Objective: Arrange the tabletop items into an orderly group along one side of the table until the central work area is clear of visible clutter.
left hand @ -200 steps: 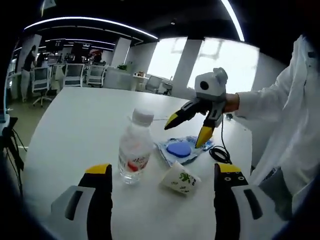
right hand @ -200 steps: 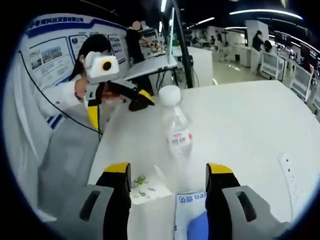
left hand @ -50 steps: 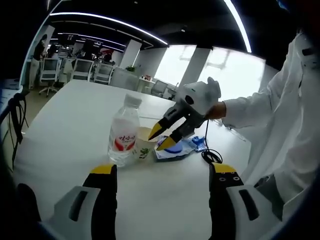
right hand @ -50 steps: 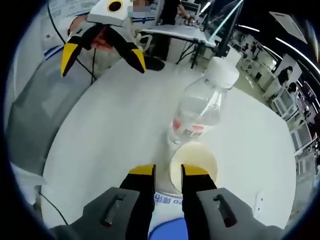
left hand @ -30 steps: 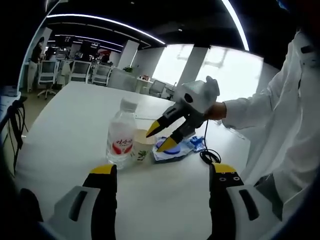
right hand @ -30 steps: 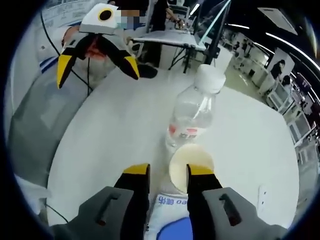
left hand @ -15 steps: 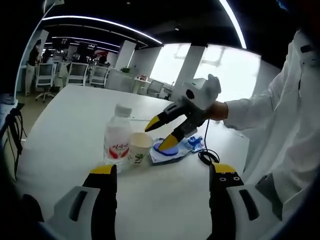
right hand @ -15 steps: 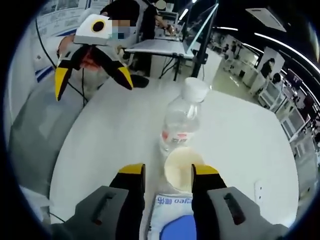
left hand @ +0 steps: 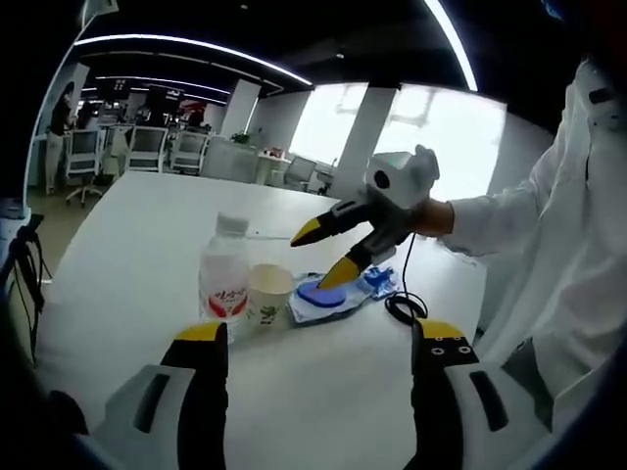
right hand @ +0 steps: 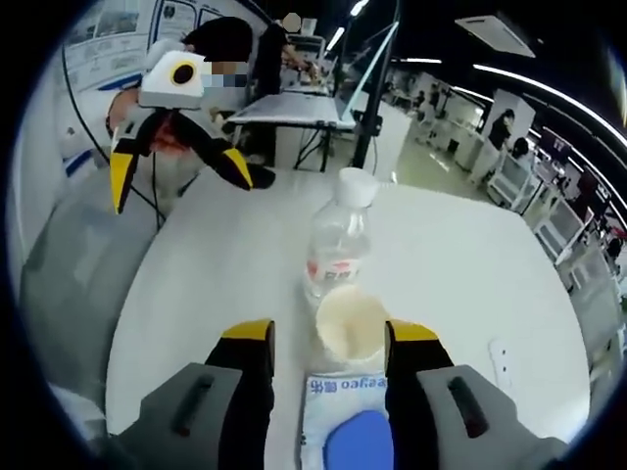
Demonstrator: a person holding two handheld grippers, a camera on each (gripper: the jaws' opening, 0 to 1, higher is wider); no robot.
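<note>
A clear water bottle (left hand: pixel 223 279) with a white cap stands on the white table (left hand: pixel 147 235). A paper cup (left hand: pixel 266 294) stands upright right beside it. A white packet with a blue disc (left hand: pixel 323 294) lies just past the cup. My right gripper (left hand: pixel 321 257) hovers open over the packet, apart from the cup. In the right gripper view the cup (right hand: pixel 351 325) sits ahead between the spread jaws of my right gripper (right hand: pixel 328 338), with the bottle (right hand: pixel 333 240) behind it and the packet (right hand: pixel 353 421) below. My left gripper (left hand: pixel 321 338) is open and holds nothing; it also shows as the left gripper (right hand: pixel 186 181) across the table.
A black cable (left hand: pixel 402 305) coils beside the packet near the table edge. A small white flat object (right hand: pixel 500 357) lies on the table to the right. A person in a white coat (left hand: pixel 549 245) stands at the table's side. Office chairs and desks stand far behind.
The right gripper's jaws, shut on the cup's rim 1.7 s ago, have spread and drawn back over the packet. The cup, earlier on its side, stands upright by the bottle.
</note>
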